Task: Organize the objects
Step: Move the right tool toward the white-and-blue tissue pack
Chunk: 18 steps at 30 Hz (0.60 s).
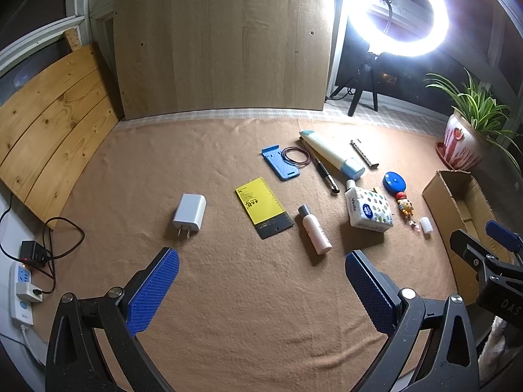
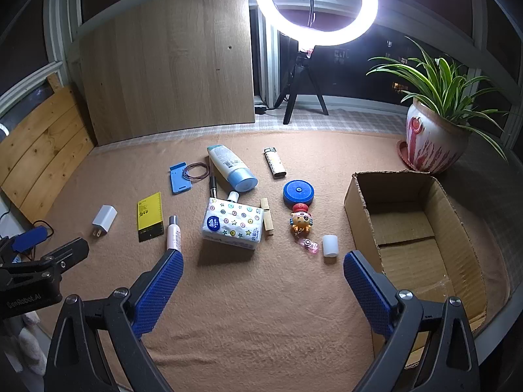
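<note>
The open brown cardboard box (image 2: 412, 228) sits at the right of the tan felt-covered counter (image 2: 245, 310) with nothing inside. Left of it lie a patterned white tissue pack (image 2: 232, 222), a blue round case (image 2: 298, 192) and a white charger plug (image 1: 189, 213). The left gripper (image 1: 261, 289) and right gripper (image 2: 263, 289) hover released, holding nothing.

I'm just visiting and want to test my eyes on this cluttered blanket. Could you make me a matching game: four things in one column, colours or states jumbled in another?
Things:
1. charger
2. round tin
3. cardboard box
4. card

Descriptions:
A. yellow with a dark end
B. open on top, nothing inside
C. white, prongs showing
D. blue, beside the toy figure

Pairs: 1-C, 2-D, 3-B, 4-A
</note>
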### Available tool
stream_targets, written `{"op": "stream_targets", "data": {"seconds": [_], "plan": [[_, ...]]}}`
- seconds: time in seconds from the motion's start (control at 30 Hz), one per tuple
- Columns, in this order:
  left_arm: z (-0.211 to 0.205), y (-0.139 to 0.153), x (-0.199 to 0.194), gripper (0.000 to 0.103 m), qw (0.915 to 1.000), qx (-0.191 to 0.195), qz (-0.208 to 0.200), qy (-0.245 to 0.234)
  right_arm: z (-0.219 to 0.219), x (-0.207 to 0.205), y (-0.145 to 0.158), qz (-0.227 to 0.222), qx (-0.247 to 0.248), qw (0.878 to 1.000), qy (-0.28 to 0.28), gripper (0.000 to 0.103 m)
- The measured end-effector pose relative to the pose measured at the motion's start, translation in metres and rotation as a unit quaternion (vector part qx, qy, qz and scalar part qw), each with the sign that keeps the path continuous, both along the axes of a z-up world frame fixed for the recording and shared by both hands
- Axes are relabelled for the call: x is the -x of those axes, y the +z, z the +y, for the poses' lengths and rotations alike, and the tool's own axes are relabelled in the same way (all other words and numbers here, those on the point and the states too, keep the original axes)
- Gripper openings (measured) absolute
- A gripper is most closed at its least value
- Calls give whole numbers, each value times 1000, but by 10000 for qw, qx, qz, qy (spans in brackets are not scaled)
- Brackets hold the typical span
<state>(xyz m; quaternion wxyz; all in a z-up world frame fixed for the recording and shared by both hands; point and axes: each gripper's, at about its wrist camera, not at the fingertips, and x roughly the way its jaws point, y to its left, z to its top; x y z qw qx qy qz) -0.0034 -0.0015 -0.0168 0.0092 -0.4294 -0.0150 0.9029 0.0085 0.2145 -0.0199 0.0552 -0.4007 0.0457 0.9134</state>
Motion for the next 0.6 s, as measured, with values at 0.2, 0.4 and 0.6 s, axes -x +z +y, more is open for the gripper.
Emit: {"op": "stream_targets", "data": {"seconds": [0.2, 0.4, 0.6], "plan": [[0, -1, 2, 103, 10000, -3, -14, -17, -1, 2, -1, -12, -21, 10000, 5, 97], [0, -3, 4, 103, 10000, -15, -30, -21, -1, 3, -1, -23, -37, 10000, 13, 97], [0, -5, 5, 103, 10000, -19, -43, -44, 0, 5, -1, -46, -40, 10000, -4, 97]]}}
